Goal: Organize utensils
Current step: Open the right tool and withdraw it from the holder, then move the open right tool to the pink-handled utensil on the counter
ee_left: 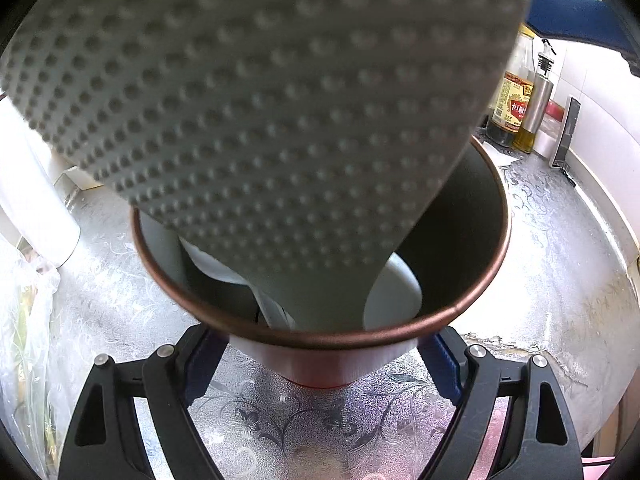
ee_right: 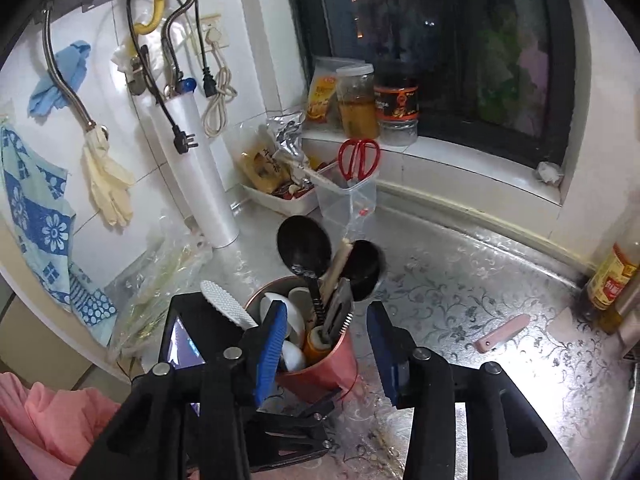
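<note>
A copper-rimmed utensil cup (ee_left: 320,338) stands on the patterned countertop, held between the blue pads of my left gripper (ee_left: 320,364). A grey dimpled rice paddle (ee_left: 260,100) leans out of it and fills most of the left wrist view; white spoons (ee_left: 394,296) lie inside. In the right wrist view the same red cup (ee_right: 320,372) holds a black ladle (ee_right: 304,242), white spoons, the paddle (ee_right: 228,304) and other utensils. My right gripper (ee_right: 328,344) is open and empty just above the cup. A pink folding knife (ee_right: 503,333) lies on the counter to the right.
A white roll (ee_right: 200,168) stands at the wall. A clear container with red scissors (ee_right: 358,160), food bags and jars (ee_right: 356,100) sit by the window sill. Oil bottles (ee_left: 516,100) stand at the right. A plastic bag (ee_right: 160,280) lies at the left.
</note>
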`<action>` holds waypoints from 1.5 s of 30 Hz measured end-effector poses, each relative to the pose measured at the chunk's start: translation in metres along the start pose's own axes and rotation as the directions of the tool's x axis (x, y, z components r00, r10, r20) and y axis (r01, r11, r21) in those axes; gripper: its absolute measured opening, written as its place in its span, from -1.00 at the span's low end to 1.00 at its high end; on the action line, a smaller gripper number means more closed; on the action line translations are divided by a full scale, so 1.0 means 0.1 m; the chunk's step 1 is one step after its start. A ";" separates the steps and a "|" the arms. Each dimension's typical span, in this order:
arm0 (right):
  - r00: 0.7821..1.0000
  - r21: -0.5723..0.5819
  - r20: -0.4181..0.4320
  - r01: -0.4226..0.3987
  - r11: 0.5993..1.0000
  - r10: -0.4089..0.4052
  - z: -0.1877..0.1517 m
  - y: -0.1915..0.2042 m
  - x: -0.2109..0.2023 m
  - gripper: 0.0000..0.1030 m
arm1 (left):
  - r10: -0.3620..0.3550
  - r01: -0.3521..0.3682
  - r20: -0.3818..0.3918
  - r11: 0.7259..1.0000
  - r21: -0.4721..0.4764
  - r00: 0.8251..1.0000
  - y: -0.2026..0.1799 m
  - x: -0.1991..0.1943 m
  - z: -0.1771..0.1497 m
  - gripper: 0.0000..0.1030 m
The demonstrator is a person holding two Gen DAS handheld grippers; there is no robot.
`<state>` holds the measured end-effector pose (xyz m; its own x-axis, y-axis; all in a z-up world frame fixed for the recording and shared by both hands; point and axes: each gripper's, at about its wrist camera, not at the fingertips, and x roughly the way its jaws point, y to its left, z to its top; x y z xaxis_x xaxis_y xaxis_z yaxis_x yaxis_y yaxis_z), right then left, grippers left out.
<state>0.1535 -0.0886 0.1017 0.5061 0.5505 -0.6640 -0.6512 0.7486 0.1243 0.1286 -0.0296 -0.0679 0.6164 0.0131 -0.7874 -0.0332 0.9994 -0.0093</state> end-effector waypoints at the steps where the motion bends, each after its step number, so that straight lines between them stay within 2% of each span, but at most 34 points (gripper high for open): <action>1: 1.000 0.011 0.000 0.004 1.000 -0.004 -0.01 -0.03 -0.01 -0.11 | 0.000 0.000 0.000 1.000 0.000 1.000 -0.01 0.00 0.00 0.70; 6: 1.000 0.084 -0.011 0.017 0.996 -0.016 -0.06 -0.22 -0.03 -0.06 | -0.001 0.001 0.000 1.000 0.002 1.000 0.00 0.00 0.00 0.70; 14: 0.998 0.132 -0.023 0.053 0.990 -0.050 -0.14 -0.41 -0.05 0.08 | 0.002 -0.002 -0.001 1.000 -0.001 1.000 0.01 0.00 0.01 0.70; 16: 0.997 0.138 -0.034 0.068 0.988 -0.064 -0.16 -0.44 -0.04 0.29 | 0.004 -0.004 -0.001 1.000 -0.001 1.000 0.00 0.00 0.01 0.70; 20: 0.995 0.153 -0.064 0.088 0.984 -0.079 -0.23 -0.51 0.00 0.54 | 0.006 -0.006 -0.001 1.000 -0.002 1.000 -0.04 -0.01 0.00 0.70; 22: 0.993 0.164 -0.079 0.097 0.982 -0.085 -0.28 -0.55 0.03 0.78 | 0.009 -0.009 -0.002 1.000 -0.003 1.000 -0.06 -0.02 -0.01 0.70; 25: 0.992 0.189 -0.091 0.103 0.977 -0.087 -0.35 -0.62 0.04 0.97 | 0.014 -0.014 -0.002 1.000 -0.002 1.000 -0.15 -0.02 -0.03 0.70; 32: 0.992 0.243 -0.066 0.121 0.963 -0.108 -0.47 -0.80 0.00 1.00 | 0.030 -0.030 -0.001 1.000 0.000 1.000 -0.25 -0.05 -0.03 0.70; 39: 0.983 0.293 -0.038 0.181 0.939 -0.178 -0.60 -1.05 -0.08 1.00 | 0.056 -0.056 0.003 0.998 0.015 0.998 -0.30 -0.05 -0.04 0.70; 45: 0.978 0.367 -0.088 0.209 0.906 -0.190 -0.82 -1.33 -0.08 1.00 | 0.075 -0.075 0.000 0.997 0.011 0.997 -0.39 -0.07 -0.03 0.70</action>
<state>0.1901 -0.2230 0.0304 0.5687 0.3636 -0.7378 -0.2769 0.9293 0.2445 0.1227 -0.0684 -0.0640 0.6123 0.0885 -0.7857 -0.0707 0.9959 0.0571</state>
